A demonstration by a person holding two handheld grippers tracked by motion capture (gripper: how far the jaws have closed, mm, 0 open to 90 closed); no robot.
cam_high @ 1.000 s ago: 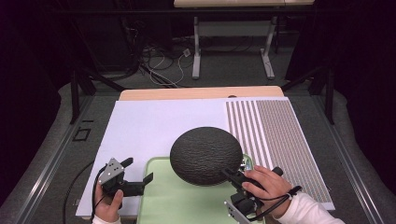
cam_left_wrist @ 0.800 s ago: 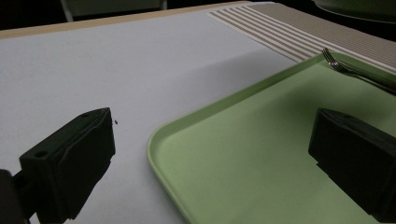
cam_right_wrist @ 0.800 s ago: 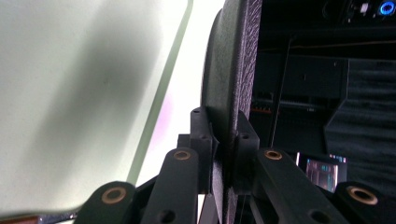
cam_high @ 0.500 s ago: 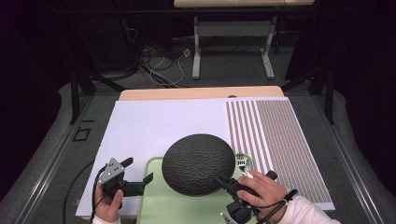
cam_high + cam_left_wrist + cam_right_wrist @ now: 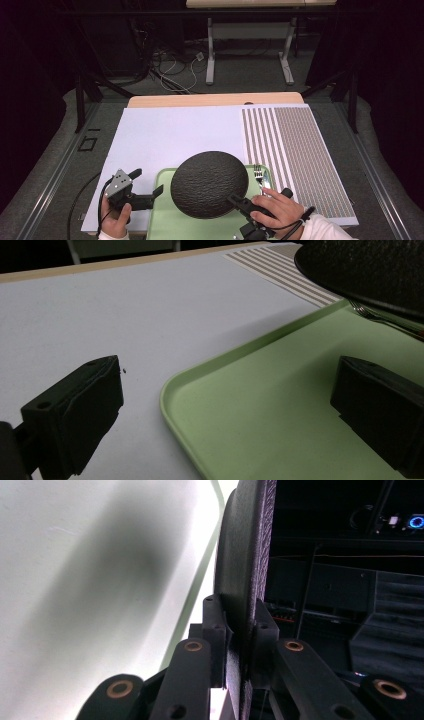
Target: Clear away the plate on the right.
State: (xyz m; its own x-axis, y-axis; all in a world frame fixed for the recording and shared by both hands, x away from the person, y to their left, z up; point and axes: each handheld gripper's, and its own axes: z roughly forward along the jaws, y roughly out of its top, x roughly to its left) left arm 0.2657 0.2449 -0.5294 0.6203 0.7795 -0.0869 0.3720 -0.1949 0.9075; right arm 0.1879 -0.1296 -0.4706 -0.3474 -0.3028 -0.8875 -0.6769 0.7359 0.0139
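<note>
A black textured round plate (image 5: 209,184) hangs over a pale green tray (image 5: 165,225). My right gripper (image 5: 235,200) is shut on the plate's near right rim. In the right gripper view its jaws (image 5: 239,625) pinch the plate's edge (image 5: 247,555), with the tray's surface (image 5: 75,580) to the left. A metal fork (image 5: 260,175) lies on the tray's right side, just past the plate. My left gripper (image 5: 147,186) stands open at the tray's left edge; in its own view its jaws (image 5: 230,390) straddle the tray's rim (image 5: 200,375) with nothing gripped, and the plate (image 5: 370,265) looms top right above the fork (image 5: 370,315).
The tray rests on a white mat (image 5: 175,135) beside a striped placemat (image 5: 295,150). A wooden table edge (image 5: 215,99) runs behind them. Dark floor with cables and table legs (image 5: 210,55) lies beyond.
My right gripper has carried the plate leftward and nearer, from over the striped mat's edge to above the tray. The fork has come into sight. The left gripper kept still.
</note>
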